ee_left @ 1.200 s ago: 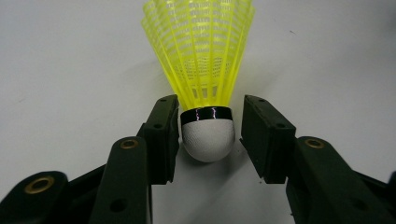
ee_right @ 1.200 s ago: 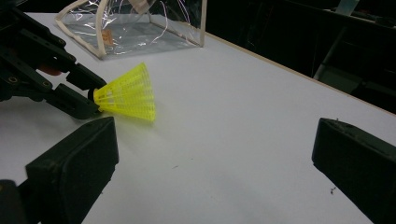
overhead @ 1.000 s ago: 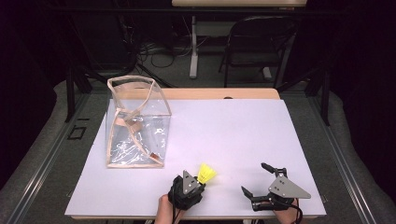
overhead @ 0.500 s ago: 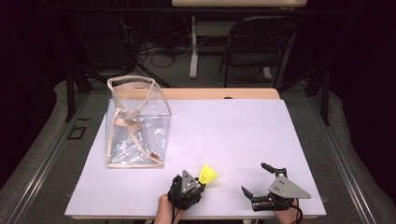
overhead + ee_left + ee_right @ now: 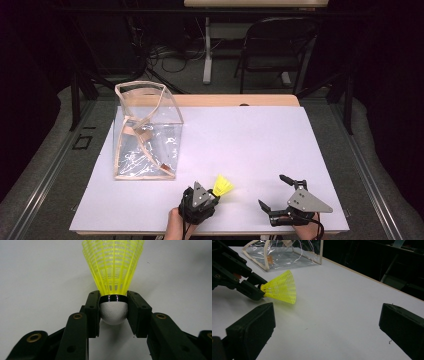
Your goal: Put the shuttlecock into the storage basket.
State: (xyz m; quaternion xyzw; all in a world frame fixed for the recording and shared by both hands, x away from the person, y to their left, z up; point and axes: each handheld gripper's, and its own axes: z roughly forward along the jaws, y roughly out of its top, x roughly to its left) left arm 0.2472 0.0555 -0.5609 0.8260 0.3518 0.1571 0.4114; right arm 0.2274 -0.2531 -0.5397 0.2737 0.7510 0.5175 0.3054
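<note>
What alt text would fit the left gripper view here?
The left gripper has its two black jaws shut on the white rounded cork of a yellow shuttlecock, whose mesh skirt fans away from the camera. Beneath lies the plain white table.

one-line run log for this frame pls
left gripper: shut on shuttlecock cork | right gripper: open, empty | clear bag: on table, untouched

Yellow shuttlecock (image 5: 113, 267): plastic mesh skirt, white rounded cork head, black band with silvery marks at skirt base. Head clamped between jaws of left gripper (image 5: 113, 312), band level with jaw tips. Skirt flares away from jaws, pointing toward far side of white desk (image 5: 250, 140). Sits near front desk edge, skirt low over surface.
</note>
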